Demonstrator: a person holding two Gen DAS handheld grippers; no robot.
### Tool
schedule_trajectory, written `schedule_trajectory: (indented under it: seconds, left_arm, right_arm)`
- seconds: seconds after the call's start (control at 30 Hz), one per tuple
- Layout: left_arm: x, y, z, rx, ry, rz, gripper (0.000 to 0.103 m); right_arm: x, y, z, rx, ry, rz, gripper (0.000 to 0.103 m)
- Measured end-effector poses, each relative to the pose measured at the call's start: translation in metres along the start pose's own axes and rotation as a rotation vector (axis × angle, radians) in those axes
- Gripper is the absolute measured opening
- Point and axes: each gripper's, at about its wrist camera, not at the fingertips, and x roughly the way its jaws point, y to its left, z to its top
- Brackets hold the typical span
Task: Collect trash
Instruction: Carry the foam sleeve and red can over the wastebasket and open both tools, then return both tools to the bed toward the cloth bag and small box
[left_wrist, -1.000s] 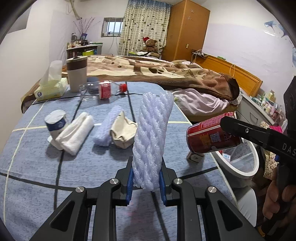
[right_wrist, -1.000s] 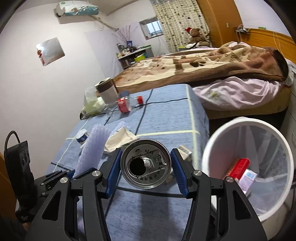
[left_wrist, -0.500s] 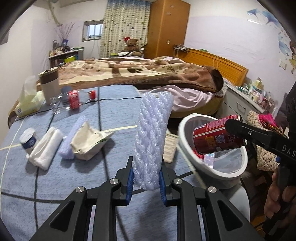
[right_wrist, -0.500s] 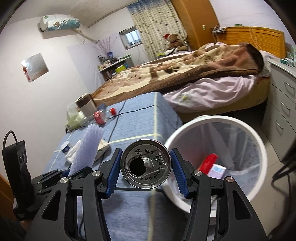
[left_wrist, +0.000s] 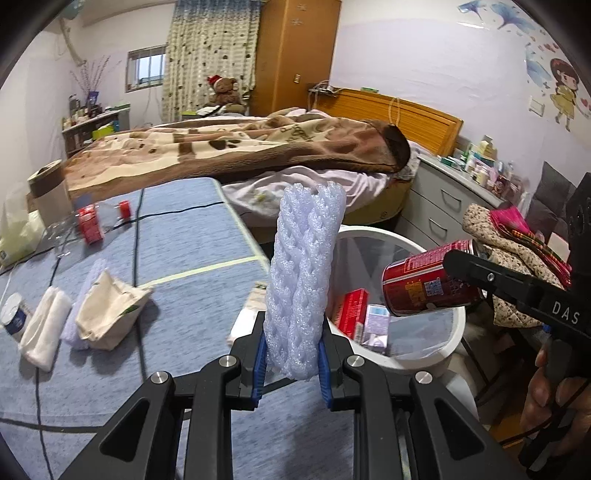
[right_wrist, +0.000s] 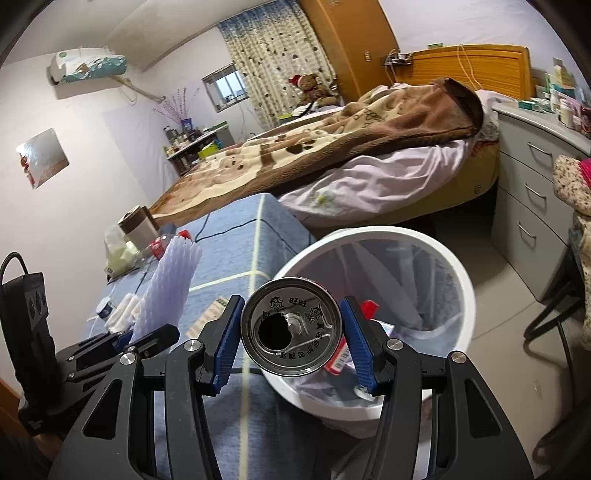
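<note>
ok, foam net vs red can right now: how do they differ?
The foam net is soft, pale lilac mesh standing upright in the left gripper; the red can is rigid metal, held on its side in the right gripper. The net is at the white bin rim; the can hangs over the opening. Both are gripped.

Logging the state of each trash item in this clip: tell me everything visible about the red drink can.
The red can is a metal drink can with white print on its side and a silver top whose tab opening is punched open. It lies roughly on its side in mid-air, clamped across its body between the blue pads of the right gripper. It hangs over the open white bin, touching nothing but the pads. No dents show.
</note>
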Motion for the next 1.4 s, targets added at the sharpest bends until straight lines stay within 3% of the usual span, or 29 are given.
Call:
schedule_trajectory:
  seconds: [0.43, 0.83, 0.93, 1.03, 1.4]
  left_arm:
    - [0.039, -0.033, 0.010, 0.045, 0.059, -0.080, 0.023]
    - [0.080, -0.048, 0.003, 0.053, 0.146, -0.112, 0.024]
    - [0.086, -0.046, 0.004, 0.043, 0.155, -0.103, 0.030]
    - [0.086, -0.045, 0.005, 0.029, 0.143, -0.109, 0.045]
    - [0.061, -0.032, 0.008, 0.019, 0.082, -0.092, 0.046]
  right_arm:
    - [-0.002, -0.033, -0.006, 0.057, 0.017, -0.061, 0.054]
    - [0.012, -0.051, -0.017, 0.087, 0.124, -0.101, 0.055]
    - [0.014, -0.052, -0.018, 0.079, 0.139, -0.109, 0.055]
    - [0.011, -0.051, -0.017, 0.071, 0.133, -0.109, 0.055]
    - [0.004, -0.036, -0.012, 0.018, 0.100, -0.103, 0.056]
